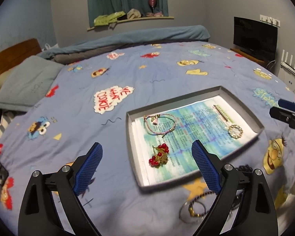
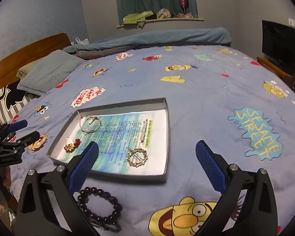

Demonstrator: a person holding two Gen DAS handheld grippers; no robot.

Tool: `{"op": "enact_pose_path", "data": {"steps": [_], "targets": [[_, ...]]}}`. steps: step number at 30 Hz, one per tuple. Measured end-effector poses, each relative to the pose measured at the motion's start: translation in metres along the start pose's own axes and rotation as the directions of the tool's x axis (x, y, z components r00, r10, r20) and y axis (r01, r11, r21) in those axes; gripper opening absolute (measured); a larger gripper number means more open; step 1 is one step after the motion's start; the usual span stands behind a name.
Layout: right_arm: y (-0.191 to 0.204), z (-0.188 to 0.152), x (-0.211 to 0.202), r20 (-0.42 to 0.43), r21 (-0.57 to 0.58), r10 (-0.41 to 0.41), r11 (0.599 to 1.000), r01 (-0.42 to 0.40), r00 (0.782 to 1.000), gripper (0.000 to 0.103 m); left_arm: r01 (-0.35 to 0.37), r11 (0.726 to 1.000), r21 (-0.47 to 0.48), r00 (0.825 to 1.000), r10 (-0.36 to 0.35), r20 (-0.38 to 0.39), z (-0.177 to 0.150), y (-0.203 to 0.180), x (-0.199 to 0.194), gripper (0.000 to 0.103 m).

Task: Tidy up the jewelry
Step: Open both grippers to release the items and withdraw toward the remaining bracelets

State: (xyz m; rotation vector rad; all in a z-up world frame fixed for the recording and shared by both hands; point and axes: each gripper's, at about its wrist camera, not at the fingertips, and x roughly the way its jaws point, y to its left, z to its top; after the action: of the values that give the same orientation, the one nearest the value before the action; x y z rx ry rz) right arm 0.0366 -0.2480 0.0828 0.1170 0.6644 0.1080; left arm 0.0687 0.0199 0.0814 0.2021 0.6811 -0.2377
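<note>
Left wrist view: left gripper (image 1: 147,163) jaws spread, empty, above red-bead brooch (image 1: 159,156) in grey tray (image 1: 132,143). Right gripper (image 2: 147,164) likewise released; dark bead bracelet (image 2: 99,204) on bedspread (image 2: 196,90).

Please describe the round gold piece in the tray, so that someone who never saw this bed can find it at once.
On the blue cartoon bedspread lies a shallow grey tray lined with a printed blue-green sheet. The gold ring brooch sits in its near right part. It alone is an open gold circle with a pin across it; the red bead cluster, cord bracelet and straight clip look nothing alike.
</note>
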Motion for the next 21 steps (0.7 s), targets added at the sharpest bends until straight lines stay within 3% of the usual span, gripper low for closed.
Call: {"op": "enact_pose_path", "data": {"steps": [9,21], "targets": [[0.019,-0.004,-0.038,0.023,-0.052,0.008,0.999,-0.006,1.0,0.098,0.017,1.0,-0.016,1.0,-0.017,0.018,-0.013,0.006,-0.043,0.092],[0.023,-0.027,-0.055,0.01,-0.056,-0.005,0.998,0.005,1.0,0.098,0.037,0.999,-0.029,0.999,-0.036,0.027,-0.041,0.009,-0.072,0.093]]}}
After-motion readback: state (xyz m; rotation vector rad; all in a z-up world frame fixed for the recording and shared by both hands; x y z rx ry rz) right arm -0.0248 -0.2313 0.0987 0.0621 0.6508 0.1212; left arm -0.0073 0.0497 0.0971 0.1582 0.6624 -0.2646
